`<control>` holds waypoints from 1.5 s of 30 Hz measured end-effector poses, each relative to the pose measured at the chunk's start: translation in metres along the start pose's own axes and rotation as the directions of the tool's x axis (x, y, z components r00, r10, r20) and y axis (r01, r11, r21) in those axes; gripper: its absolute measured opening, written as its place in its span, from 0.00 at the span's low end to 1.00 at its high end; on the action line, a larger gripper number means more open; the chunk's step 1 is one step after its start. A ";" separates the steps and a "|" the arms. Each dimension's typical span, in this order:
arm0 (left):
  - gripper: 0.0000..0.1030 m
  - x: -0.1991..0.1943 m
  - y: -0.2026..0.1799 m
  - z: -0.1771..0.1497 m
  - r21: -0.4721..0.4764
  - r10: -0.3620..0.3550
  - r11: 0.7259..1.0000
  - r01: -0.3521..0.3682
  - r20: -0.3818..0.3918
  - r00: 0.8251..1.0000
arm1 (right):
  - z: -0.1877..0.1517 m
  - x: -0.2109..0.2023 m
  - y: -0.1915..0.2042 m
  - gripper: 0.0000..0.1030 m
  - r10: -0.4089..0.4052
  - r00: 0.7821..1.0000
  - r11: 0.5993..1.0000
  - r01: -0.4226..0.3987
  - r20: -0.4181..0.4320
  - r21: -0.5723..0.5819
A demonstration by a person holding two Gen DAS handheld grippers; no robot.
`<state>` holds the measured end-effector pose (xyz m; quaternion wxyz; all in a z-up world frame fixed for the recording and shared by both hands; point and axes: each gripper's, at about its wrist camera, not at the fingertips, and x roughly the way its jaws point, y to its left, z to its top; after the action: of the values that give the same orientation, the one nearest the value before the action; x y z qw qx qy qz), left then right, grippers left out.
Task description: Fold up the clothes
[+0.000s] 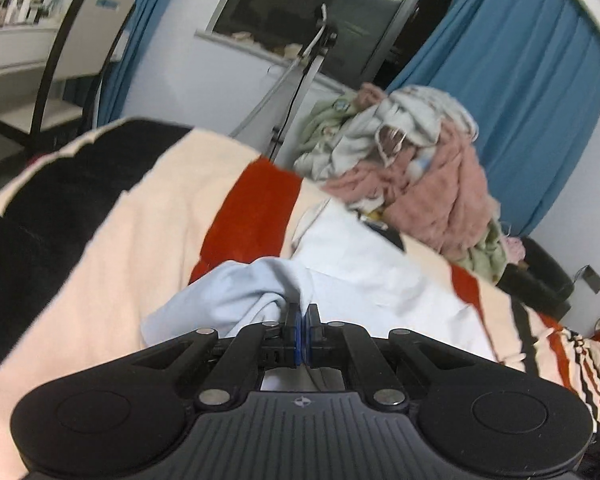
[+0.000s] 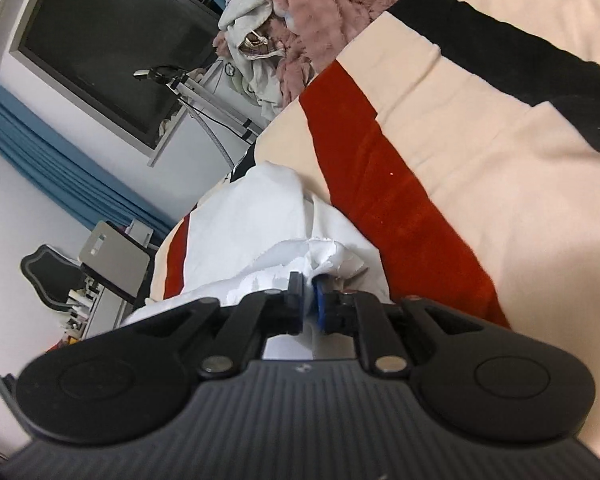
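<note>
On the striped blanket that covers the bed lies a pale garment, spread toward the far right, with a bunched edge at the near side. The left gripper has its jaws pressed together on a gathered fold of that cloth, which looks faintly blue there. The right gripper likewise pinches a crumpled lump of the same white garment, with the fabric squeezed between the blue pads.

By its creases and the way it puckers at each pinch, the garment looks thin, light and limp. It should lift with little effort but sag and slide between two holds, so it is best taken at corners or along a hem, well apart, to keep the edge taut. Whether the present holds are at a corner cannot be told.

A heap of other clothes, pink, grey and green, sits at the far end of the bed. The left view shows the garment's flat stretch and a chair at far left. The right view shows more of the crumpled near end and the blanket's red and black bands on the right.
</note>
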<state>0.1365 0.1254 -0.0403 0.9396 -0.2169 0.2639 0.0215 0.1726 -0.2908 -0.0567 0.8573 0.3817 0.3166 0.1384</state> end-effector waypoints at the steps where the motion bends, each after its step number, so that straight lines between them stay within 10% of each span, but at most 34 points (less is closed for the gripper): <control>1: 0.02 0.004 0.002 0.000 0.001 0.002 1.000 -0.002 -0.001 1.000 | 0.001 0.001 0.002 0.13 0.006 1.000 1.000 -0.006 0.015 -0.007; 3: 0.04 0.010 0.005 0.000 0.001 0.002 1.000 -0.002 -0.002 1.000 | 0.003 0.000 0.006 0.23 0.013 0.999 1.000 -0.012 0.040 -0.016; 5: 0.07 0.012 0.007 0.001 0.006 -0.008 1.000 0.008 -0.005 1.000 | 0.004 -0.004 0.012 0.66 0.014 0.998 0.999 -0.012 0.058 -0.030; 6: 0.10 0.012 0.008 0.001 0.009 -0.014 1.000 0.014 -0.007 1.000 | 0.005 -0.008 0.016 0.70 0.017 0.998 0.999 -0.014 0.067 -0.047; 12: 0.59 -0.013 0.000 0.009 0.089 -0.026 0.996 0.024 0.016 1.000 | 0.004 -0.041 0.043 0.70 -0.090 0.986 0.974 0.117 0.142 -0.194; 21: 0.68 -0.128 -0.077 -0.049 0.399 -0.126 0.912 0.092 0.061 0.990 | -0.029 -0.118 0.057 0.71 -0.194 0.962 0.941 0.238 0.191 -0.241; 24: 0.70 -0.144 -0.111 -0.104 0.565 -0.217 0.796 0.219 -0.071 0.974 | -0.037 -0.139 0.057 0.71 -0.185 0.960 0.947 0.231 0.210 -0.225; 29: 0.71 -0.152 -0.158 -0.192 0.827 -0.210 0.489 0.276 -0.196 0.958 | -0.048 -0.157 0.044 0.71 -0.205 0.956 0.955 0.242 0.208 -0.173; 32: 0.70 -0.131 -0.164 -0.211 0.880 -0.116 0.432 0.196 -0.161 0.980 | -0.048 -0.153 0.034 0.71 -0.214 0.961 0.962 0.239 0.176 -0.133; 35: 0.59 -0.122 -0.159 -0.194 0.847 -0.099 0.503 0.171 -0.140 0.985 | -0.048 -0.146 0.028 0.71 -0.214 0.964 0.966 0.232 0.159 -0.110; 39: 0.11 -0.114 -0.149 -0.165 0.773 -0.101 0.615 0.156 -0.120 0.988 | -0.051 -0.131 0.021 0.71 -0.219 0.969 0.967 0.231 0.114 -0.104; 42: 0.06 -0.108 -0.141 -0.144 0.708 -0.100 0.691 0.145 -0.104 0.989 | -0.054 -0.126 0.022 0.70 -0.230 0.968 0.963 0.241 0.102 -0.117; 45: 0.05 -0.107 -0.122 -0.096 0.475 -0.225 0.842 0.257 -0.125 0.966 | -0.059 -0.127 0.033 0.71 -0.228 0.966 0.951 0.248 0.125 -0.183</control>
<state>0.0164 -0.0168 -0.0112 0.9500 -0.0054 0.2614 -0.1709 0.0381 -0.2959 -0.0062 0.9165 0.2604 0.3005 0.0449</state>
